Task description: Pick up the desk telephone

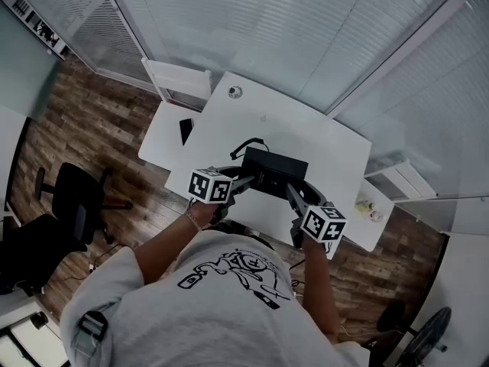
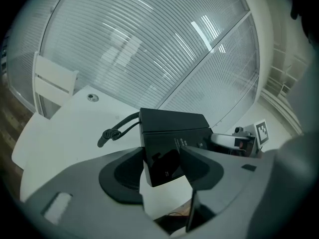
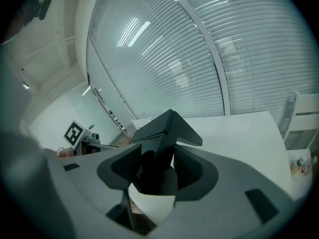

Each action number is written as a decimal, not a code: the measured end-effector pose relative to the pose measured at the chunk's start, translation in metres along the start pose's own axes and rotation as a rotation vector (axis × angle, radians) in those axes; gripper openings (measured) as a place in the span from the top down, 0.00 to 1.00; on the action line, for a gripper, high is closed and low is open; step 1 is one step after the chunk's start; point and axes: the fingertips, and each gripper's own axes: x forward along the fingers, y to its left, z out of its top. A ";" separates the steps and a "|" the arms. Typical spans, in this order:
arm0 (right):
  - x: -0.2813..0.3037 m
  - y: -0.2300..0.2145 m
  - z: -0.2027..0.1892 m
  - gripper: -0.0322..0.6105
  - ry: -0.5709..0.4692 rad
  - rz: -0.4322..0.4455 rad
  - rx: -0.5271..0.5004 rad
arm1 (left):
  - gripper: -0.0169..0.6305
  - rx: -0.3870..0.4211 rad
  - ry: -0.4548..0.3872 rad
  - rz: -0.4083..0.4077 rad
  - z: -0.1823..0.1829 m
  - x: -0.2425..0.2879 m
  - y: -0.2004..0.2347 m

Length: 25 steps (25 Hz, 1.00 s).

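Right now both grippers are on the desk phone (image 1: 273, 173), one per side. Left gripper (image 1: 246, 182): jaws closed on the phone's left end. In the left gripper view the black body sits wedged btwn the two dark pads (image 2: 198, 166), which press against it w/ no gap visible. Right gripper (image 1: 293, 196): same on the opposite end, jaws clamped on the casing. The right gripper view shows the phone edge-on and tilted, filling the space btwn the pads.

Phone hangs btwn the two grippers over the near part of the white desk (image 1: 328, 140). It looks to be off the surface: the left gripper view shows bare desk under its lower corner. It's black and wedge-shaped. Coiled cord (image 1: 248, 144) loops out from its far left side.

Elsewhere on the desk there's a small round item (image 1: 235, 92) near the far corner, well apart from the phone. A second white surface (image 1: 162, 140) sits just left of the desk w/ a flat black item (image 1: 186, 131) on it. White chair (image 1: 179, 79) stands beyond that, by the blinds (image 1: 306, 21). Black office chair (image 1: 76, 197) is on the wood floor (image 1: 99, 121) at left. Small items (image 1: 367, 207) sit on a white shelf (image 1: 401, 180) at right, too small to ID. Person wears a white printed T-shirt (image 1: 221, 297), forearms reaching fwd, one to each gripper.
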 end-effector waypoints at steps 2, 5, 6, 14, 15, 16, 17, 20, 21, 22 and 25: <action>-0.006 0.005 0.006 0.65 -0.011 0.005 -0.002 | 0.63 0.017 -0.003 0.000 0.006 -0.007 -0.007; -0.015 0.013 0.016 0.65 -0.033 0.011 -0.003 | 0.63 0.032 -0.014 0.003 0.016 -0.017 -0.018; -0.018 0.015 0.020 0.65 -0.040 0.013 -0.006 | 0.63 0.034 -0.019 0.003 0.018 -0.019 -0.021; -0.040 0.035 0.045 0.65 -0.071 0.018 -0.052 | 0.63 0.061 -0.059 -0.009 0.037 -0.041 -0.046; -0.042 0.036 0.047 0.65 -0.071 0.019 -0.054 | 0.63 0.064 -0.062 -0.008 0.038 -0.043 -0.048; -0.043 0.038 0.048 0.65 -0.073 0.020 -0.053 | 0.63 0.066 -0.065 -0.007 0.040 -0.046 -0.050; -0.045 0.040 0.051 0.65 -0.076 0.021 -0.052 | 0.63 0.065 -0.068 -0.007 0.042 -0.048 -0.052; -0.052 0.044 0.059 0.65 -0.082 0.020 -0.059 | 0.63 0.061 -0.072 -0.010 0.048 -0.052 -0.060; -0.055 0.045 0.063 0.65 -0.085 0.021 -0.064 | 0.63 0.058 -0.072 -0.013 0.050 -0.053 -0.062; -0.057 0.046 0.065 0.65 -0.088 0.023 -0.067 | 0.63 0.054 -0.072 -0.018 0.051 -0.054 -0.065; -0.062 0.049 0.072 0.65 -0.094 0.026 -0.076 | 0.64 0.051 -0.074 -0.025 0.055 -0.058 -0.071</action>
